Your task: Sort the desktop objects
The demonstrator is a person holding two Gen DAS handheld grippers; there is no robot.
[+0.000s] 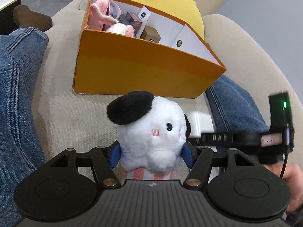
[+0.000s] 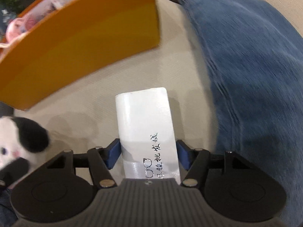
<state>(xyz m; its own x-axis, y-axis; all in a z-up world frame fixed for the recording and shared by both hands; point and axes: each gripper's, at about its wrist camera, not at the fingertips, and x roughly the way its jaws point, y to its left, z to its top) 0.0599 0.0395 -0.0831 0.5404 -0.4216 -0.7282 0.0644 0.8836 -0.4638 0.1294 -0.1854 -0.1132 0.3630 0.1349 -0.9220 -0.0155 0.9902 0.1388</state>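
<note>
Blue fingers [image 1: 114,156] of the left gripper [image 1: 151,156] press against both flanks of a white plush toy [image 1: 151,134] with black ears, narrowed onto it at lower centre of the left wrist view; the toy's pink-striped base sits against the gripper body. In the right wrist view, the right gripper [image 2: 148,156] has its blue pads [image 2: 113,156] on either side of a white case [image 2: 145,130] bearing printed characters; the left pad touches the case, while at the right pad a thin gap may remain, so a firm grip cannot be confirmed. The case lies on the beige cushion [image 2: 94,104], extending toward frame centre. Above the toy, in the upper middle of the left view, stands an open orange box [image 1: 142,70] holding pink and white plush items and small brown cartons. Denim-clad legs [image 1: 17,87] flank the cushion at left and right. A yellow pillow [image 1: 162,1] lies behind the box.
</note>
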